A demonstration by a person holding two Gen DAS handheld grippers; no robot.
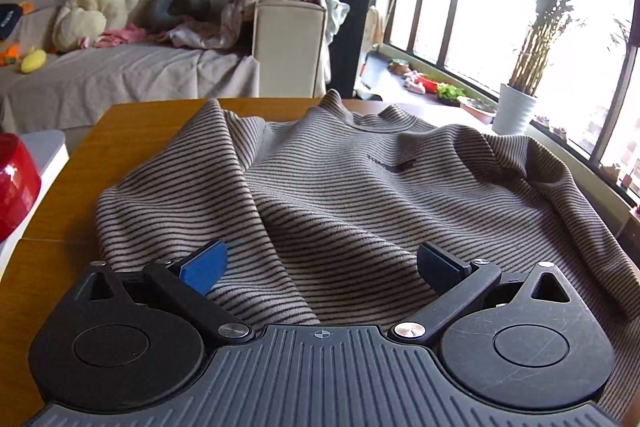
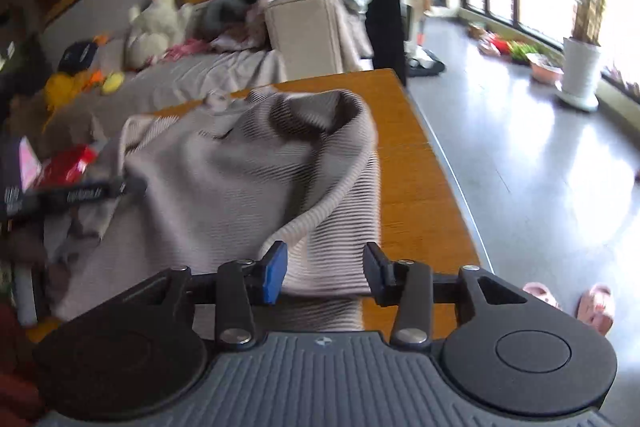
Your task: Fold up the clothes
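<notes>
Loosely rumpled striped sweater [image 1: 360, 195] on wooden table [image 1: 160, 131], both grippers' fingers apart

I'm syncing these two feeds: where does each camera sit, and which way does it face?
Left wrist: on the left hand-held gripper, open over the striped sweater, facing sofa and window.
Right wrist: on the right hand-held gripper, open at the sweater's edge beside bare table, facing the same way.
Shared: sweater, table, sofa, white plant pot.

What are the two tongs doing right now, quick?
Left tongs: open, over the grey-brown striped knit sweater, gripping nothing.
Right tongs: open, fingers either side of the sweater's near edge, not clamped.
</notes>
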